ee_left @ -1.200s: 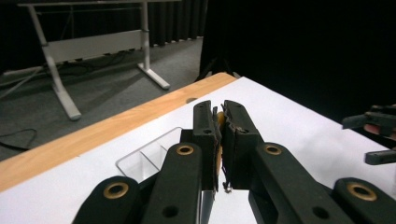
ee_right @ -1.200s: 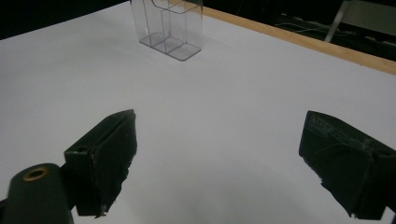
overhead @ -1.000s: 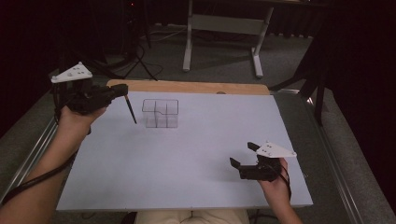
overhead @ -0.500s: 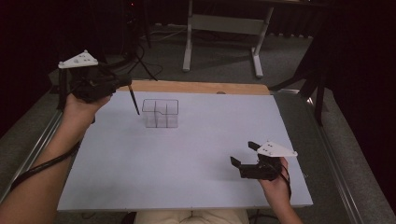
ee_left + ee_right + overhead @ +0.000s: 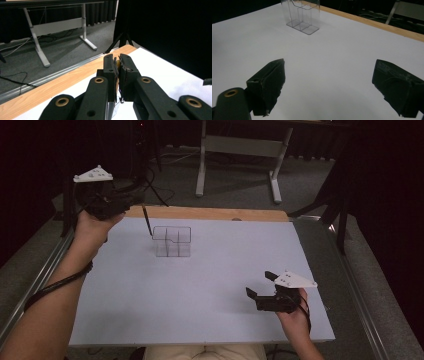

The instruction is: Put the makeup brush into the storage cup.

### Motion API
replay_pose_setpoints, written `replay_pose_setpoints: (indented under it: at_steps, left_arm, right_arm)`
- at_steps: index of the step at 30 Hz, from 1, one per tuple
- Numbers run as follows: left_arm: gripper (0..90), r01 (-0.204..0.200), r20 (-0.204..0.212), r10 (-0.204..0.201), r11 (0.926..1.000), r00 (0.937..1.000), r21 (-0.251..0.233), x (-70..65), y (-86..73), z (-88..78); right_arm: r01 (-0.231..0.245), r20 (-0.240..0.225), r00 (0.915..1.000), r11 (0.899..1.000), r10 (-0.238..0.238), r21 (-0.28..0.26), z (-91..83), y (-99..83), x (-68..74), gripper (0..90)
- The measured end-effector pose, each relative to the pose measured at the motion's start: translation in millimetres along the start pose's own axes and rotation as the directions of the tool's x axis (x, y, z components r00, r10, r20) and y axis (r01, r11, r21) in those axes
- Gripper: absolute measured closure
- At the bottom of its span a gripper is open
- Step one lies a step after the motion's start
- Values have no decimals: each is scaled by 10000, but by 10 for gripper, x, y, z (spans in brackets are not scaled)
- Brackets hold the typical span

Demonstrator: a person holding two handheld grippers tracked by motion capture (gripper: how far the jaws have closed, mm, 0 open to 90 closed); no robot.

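My left gripper hovers above the table's far left corner, shut on a thin dark pen that hangs down from it. The pen's tip is just by the upper left corner of a clear plastic organiser with several compartments; whether they touch is unclear. In the left gripper view the jaws are pressed together with a bit of yellow between them. My right gripper rests low at the front right of the white board, open and holding nothing. Its view looks across the board, between its fingers, toward the organiser.
A white board covers the table, with a wooden strip along its far edge. Metal rails run down both sides. Beyond the table stands a desk frame on grey carpet, with cables on the floor.
My left gripper has risen and moved away and slightly right, carrying the pen's tip up to the organiser's top left corner. The right gripper has stayed put.
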State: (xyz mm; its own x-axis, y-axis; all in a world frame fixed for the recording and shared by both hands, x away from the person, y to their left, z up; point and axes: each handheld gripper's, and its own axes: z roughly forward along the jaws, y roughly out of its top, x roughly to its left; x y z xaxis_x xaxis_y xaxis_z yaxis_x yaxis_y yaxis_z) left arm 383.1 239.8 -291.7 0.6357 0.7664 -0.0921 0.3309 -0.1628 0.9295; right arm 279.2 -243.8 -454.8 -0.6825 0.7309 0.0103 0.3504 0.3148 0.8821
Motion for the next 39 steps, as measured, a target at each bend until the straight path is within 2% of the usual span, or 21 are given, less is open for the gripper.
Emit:
replay_pose_setpoints:
  at_steps: [6,11,20,27,29,30,32,34,39]
  left_arm:
    - [854,-96,-21,95,9998,10000,-151,41,34,61]
    - [854,-154,-21,154,9999,9999,-75,71,77,98]
    - [854,-186,-341,187,9998,9992,39,156,116,190]
    - [854,-194,-536,189,9998,9984,-90,218,168,247]
    - [854,-146,-586,137,9998,9982,-158,234,166,266]
    - [854,-248,-642,238,9996,9977,-154,246,159,276]
    - [853,-90,-693,71,9996,9976,-272,273,137,287]
    - [853,-143,-699,126,9996,9975,-234,288,111,306]
    - [854,12,-643,-23,9998,9979,-175,319,29,368]
  right_arm:
    - [-28,-28,10000,10000,28,-2,11,-5,-4,116]
    - [-49,-20,10000,10000,49,-27,7,-5,-6,115]
    - [-67,-77,9999,10000,68,55,25,-14,-6,116]
    - [-133,-155,9998,9999,134,69,36,-15,-6,116]
    - [-114,-160,9998,9999,115,84,37,-16,-4,116]
    - [-117,-163,9998,9999,119,81,37,-17,-6,116]
    - [-127,-170,9998,9999,128,86,36,-20,-8,116]
    - [-144,-174,9997,9998,146,111,38,-22,-9,116]
    - [-127,-172,9998,9998,130,146,47,-23,-4,116]
